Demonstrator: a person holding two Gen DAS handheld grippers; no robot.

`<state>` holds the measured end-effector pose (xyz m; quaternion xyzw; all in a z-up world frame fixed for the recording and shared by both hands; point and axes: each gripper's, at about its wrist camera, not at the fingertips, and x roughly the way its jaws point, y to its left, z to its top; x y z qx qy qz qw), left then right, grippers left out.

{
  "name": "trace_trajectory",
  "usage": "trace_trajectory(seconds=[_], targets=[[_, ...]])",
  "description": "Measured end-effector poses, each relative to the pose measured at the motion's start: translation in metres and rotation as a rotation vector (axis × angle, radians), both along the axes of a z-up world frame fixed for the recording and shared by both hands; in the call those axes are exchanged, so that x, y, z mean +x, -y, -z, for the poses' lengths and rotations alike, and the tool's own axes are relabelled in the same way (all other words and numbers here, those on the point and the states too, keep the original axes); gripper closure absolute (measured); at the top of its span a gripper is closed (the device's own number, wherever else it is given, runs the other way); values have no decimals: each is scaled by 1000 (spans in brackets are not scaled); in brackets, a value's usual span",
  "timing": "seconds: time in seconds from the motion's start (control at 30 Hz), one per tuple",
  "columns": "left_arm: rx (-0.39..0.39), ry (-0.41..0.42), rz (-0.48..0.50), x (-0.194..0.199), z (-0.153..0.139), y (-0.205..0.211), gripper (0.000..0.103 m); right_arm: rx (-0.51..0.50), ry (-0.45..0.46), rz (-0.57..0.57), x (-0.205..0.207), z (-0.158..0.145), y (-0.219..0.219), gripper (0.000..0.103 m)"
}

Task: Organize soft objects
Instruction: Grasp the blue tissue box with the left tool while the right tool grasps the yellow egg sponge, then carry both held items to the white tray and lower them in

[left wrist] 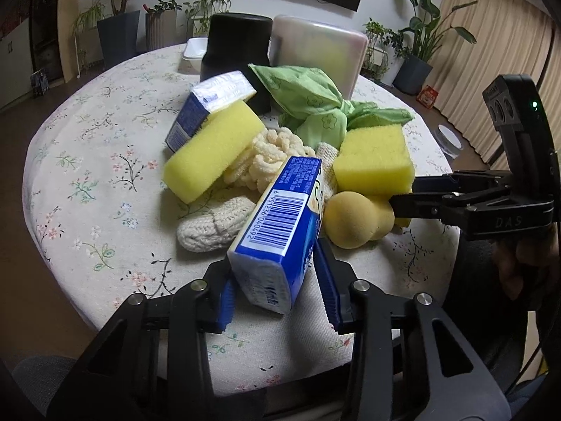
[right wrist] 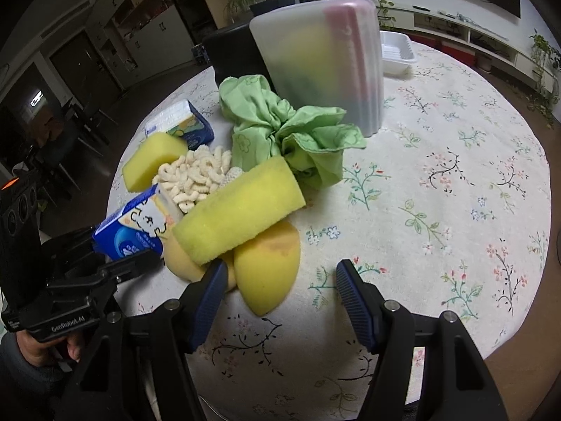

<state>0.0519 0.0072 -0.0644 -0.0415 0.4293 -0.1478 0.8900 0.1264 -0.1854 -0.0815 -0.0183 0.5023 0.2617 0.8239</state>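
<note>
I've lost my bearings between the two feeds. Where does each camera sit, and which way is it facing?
Left wrist: on the left gripper, angled down at the pile; its fingers straddle the blue tissue pack; the right gripper enters from the right.
Right wrist: on the right gripper, angled down over the round yellow sponge; a hand holds the left gripper at left.
Shared: tissue pack, yellow sponges, green cloth, frosted container.

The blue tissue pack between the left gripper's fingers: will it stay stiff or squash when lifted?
The blue tissue pack probably squashes somewhat: its wrapped end already looks crumpled. Its glossy wrapper may slip against the left gripper. It leans on a knitted cloth, so lifting may drag that.
</note>
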Motion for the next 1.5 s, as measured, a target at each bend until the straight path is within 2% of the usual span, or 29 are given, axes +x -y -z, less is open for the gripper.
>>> trace_trajectory(seconds=[0.2,0.27,0.37,0.4,0.63,1.03,1.3,1.5], targets=[[12,0,9,0,2,2,66,9,-45,-23,12,5,-11,38],[17,7,11,-2,2,4,68,11,-40,-32,14,6,-12,44],[19,10,5,-2,3,3,73,24,-56,-49,13,6,-12,63],[20,10,1,-2,3,2,76,25,-59,-45,11,5,-12,63],[30,17,-23,-3,1,-2,80,56,-49,12,-4,-2,0,66],[-2,64,-6,-15,-16,0,81,16,35,47,-25,-23,3,66],[9,57,18,-25,-25,5,81,-3,28,59,-28,-22,13,66],[11,49,-7,-22,-39,-9,81,-27,40,92,-25,-30,31,66]])
